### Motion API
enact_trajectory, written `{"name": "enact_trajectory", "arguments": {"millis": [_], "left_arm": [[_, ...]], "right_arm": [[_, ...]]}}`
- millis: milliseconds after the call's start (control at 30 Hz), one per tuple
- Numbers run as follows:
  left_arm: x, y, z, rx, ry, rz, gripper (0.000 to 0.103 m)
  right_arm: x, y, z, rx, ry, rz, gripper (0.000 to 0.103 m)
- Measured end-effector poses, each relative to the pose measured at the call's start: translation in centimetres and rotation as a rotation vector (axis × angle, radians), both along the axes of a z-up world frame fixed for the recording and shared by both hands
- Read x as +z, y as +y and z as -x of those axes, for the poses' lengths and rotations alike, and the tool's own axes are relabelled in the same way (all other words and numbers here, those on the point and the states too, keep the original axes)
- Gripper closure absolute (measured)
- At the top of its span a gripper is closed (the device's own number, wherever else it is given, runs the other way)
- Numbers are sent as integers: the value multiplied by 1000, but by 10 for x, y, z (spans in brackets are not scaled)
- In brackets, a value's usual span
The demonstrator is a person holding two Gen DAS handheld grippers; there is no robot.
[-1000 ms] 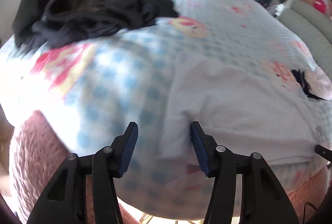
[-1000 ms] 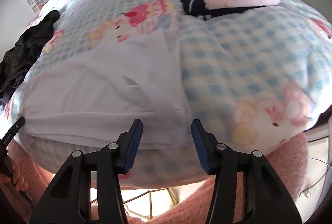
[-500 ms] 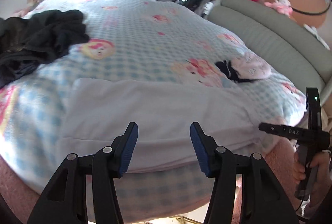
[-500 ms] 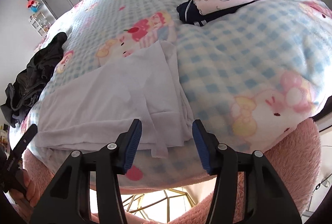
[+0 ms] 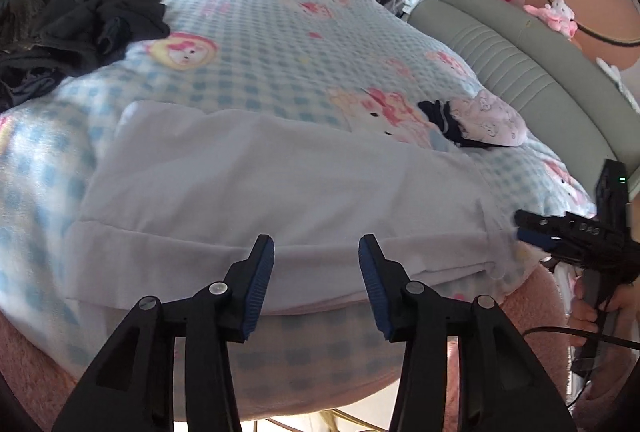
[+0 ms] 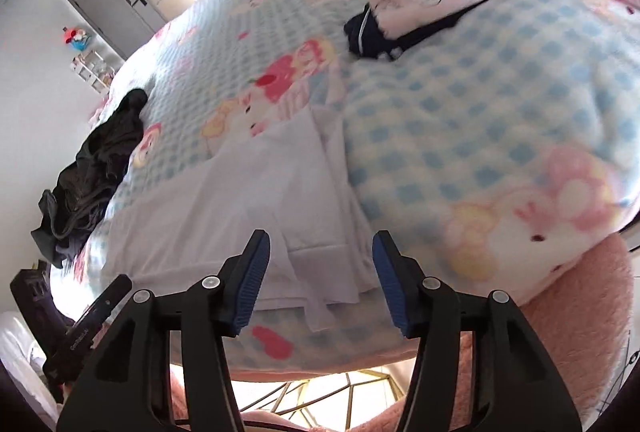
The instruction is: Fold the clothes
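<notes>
I see a thin, smooth matt white cloth garment [image 5: 280, 192] on the fleecy checked blanket [image 5: 280, 44]; beneath the blanket's edge, a rough pink plush cover [image 6: 580, 332]; my grippers' matt black plastic.

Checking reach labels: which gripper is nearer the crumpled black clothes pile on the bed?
Left. The left gripper hovers over the white garment's near edge, the black pile beyond, leftward. The right gripper is at the garment's opposite end.

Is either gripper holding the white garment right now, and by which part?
Neither holds anything. The left gripper, jaws closing, hovers at the white garment near edge; the right gripper is open over its end.
</notes>
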State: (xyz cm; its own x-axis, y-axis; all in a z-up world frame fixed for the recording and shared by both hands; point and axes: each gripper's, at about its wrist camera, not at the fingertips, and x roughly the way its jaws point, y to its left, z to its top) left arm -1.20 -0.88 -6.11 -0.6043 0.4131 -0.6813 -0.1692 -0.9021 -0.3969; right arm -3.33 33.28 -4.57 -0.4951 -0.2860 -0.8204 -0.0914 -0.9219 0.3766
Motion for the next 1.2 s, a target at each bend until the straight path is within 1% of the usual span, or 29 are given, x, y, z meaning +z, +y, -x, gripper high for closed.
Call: {"name": "enact_trajectory", "arguments": {"millis": [67, 133, 167, 200, 267, 300, 367, 400, 433, 467, 500, 533, 567, 600, 667, 700, 733, 800, 867, 900, 967, 1000, 1033, 1067, 1100, 1133, 1167, 1200], "left_arm": [[8, 21, 6, -71, 15, 11, 57], [16, 45, 14, -148, 25, 26, 58], [19, 59, 18, -186, 26, 21, 58], [20, 73, 23, -222, 21, 7, 58], [17, 101, 33, -281, -16, -26, 58], [13, 114, 36, -292, -38, -17, 58], [2, 137, 42, -294, -92, 32, 57], [-6, 144, 44, -282, -125, 73, 57], [-13, 148, 43, -272, -147, 122, 57], [-18, 152, 42, -270, -154, 181, 56], [-19, 153, 39, -272, -149, 220, 54], [-15, 151, 35, -270, -136, 220, 54], [-10, 146, 33, -261, -127, 193, 54], [-6, 140, 32, -252, -125, 154, 55], [0, 126, 32, -235, -128, 81, 55], [1, 119, 33, -225, -131, 58, 55], [2, 114, 34, -218, -134, 41, 55], [3, 108, 36, -214, -130, 15, 55], [6, 110, 36, -241, -111, -20, 55], [7, 117, 38, -263, -107, -13, 55], [5, 136, 40, -314, -111, 36, 54], [1, 147, 42, -343, -125, 75, 51], [-4, 159, 43, -366, -146, 138, 50], [-8, 168, 40, -375, -146, 202, 49], [-9, 173, 36, -376, -127, 247, 49], [-7, 173, 31, -376, -113, 259, 49], [-5, 170, 28, -377, -111, 248, 49], [-2, 165, 25, -374, -111, 221, 49]], "right_arm": [[-3, -1, -1, -30, 0, 32, 49], [5, 2, -3, -24, 44, 18, 49], [7, 3, -3, -22, 54, 4, 49], [5, 5, -2, -19, 44, -24, 49], [0, 8, 1, -16, 15, -86, 49], [-7, 10, 3, -23, -16, -134, 50], [-20, 15, 7, -37, -70, -212, 50], [-23, 21, 6, -43, -77, -187, 49], [-25, 27, 5, -37, -74, -105, 49], [-25, 32, 5, -19, -65, 4, 46], [-27, 35, 6, 6, -60, 92, 42], [-29, 33, 8, 41, -63, 141, 37], [-32, 31, 10, 77, -66, 191, 34], [-34, 28, 12, 106, -65, 208, 34], [-40, 20, 17, 137, -71, 149, 34], [-47, 19, 20, 138, -95, 155, 34], [-50, 22, 20, 125, -108, 181, 34], [-45, 33, 17, 88, -86, 242, 34], [-33, 45, 8, 41, -42, 280, 34], [-26, 51, 4, 22, -21, 292, 33], [-17, 55, 0, 23, 6, 316, 25], [-13, 53, 0, 41, 16, 319, 24], [-11, 49, 0, 61, 21, 314, 23], [-12, 42, 2, 86, 18, 297, 23], [-17, 33, 4, 119, 12, 280, 23], [-25, 27, 6, 147, -2, 259, 25], [-37, 23, 8, 143, -42, 222, 29], [-50, 25, 9, 113, -95, 182, 33]]}}
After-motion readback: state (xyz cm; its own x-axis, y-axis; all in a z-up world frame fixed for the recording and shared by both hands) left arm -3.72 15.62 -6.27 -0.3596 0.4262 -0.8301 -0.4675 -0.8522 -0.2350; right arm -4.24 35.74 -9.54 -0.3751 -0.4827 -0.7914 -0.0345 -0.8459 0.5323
